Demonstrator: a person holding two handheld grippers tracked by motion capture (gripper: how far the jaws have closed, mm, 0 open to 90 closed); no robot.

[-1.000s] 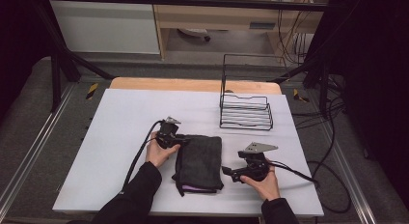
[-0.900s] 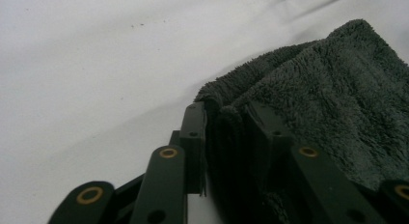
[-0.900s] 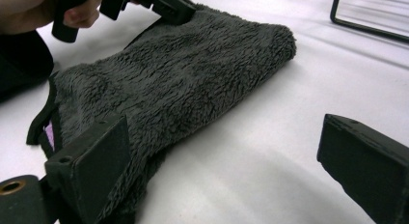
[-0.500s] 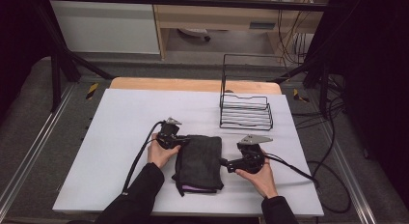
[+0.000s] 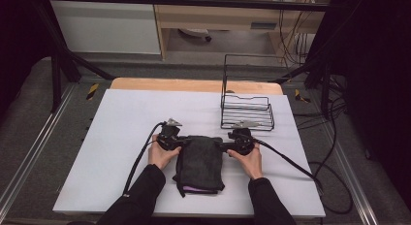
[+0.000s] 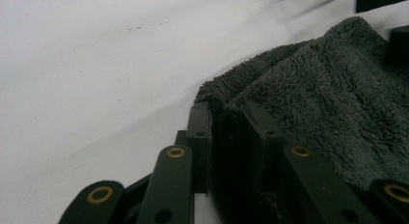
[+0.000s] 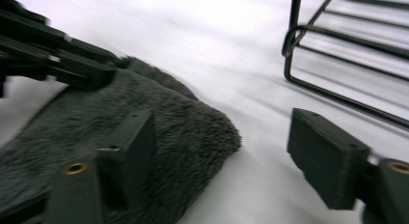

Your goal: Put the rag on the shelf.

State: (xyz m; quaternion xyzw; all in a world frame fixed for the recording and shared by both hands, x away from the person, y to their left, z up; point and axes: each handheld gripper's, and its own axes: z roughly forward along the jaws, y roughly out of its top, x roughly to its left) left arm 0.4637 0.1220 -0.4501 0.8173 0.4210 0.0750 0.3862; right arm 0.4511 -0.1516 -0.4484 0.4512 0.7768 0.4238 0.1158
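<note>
A folded dark grey towel point(image 5: 199, 163) lies on the white table near its front edge. My left gripper point(image 5: 179, 143) is at the towel's far left corner, shut on the towel point(image 6: 328, 103) edge pinched between its jaws point(image 6: 226, 112). My right gripper point(image 5: 225, 147) is at the far right corner. Its jaws point(image 7: 226, 142) have just been closing and still stand apart: one lies over the towel point(image 7: 188, 132), the other beside it above the bare table, with the corner between them. The left gripper point(image 7: 72, 60) shows beyond, holding the opposite corner.
A black wire basket point(image 5: 247, 111) stands on the table just behind the right gripper, and its frame point(image 7: 337, 84) is close beside the right jaw. Cables trail from both grippers. A purple strip point(image 5: 198, 188) peeks from under the towel's near edge.
The right gripper has moved from the towel's right side forward and inward to its far right corner, and its jaws have narrowed. The left gripper has held still on its corner.
</note>
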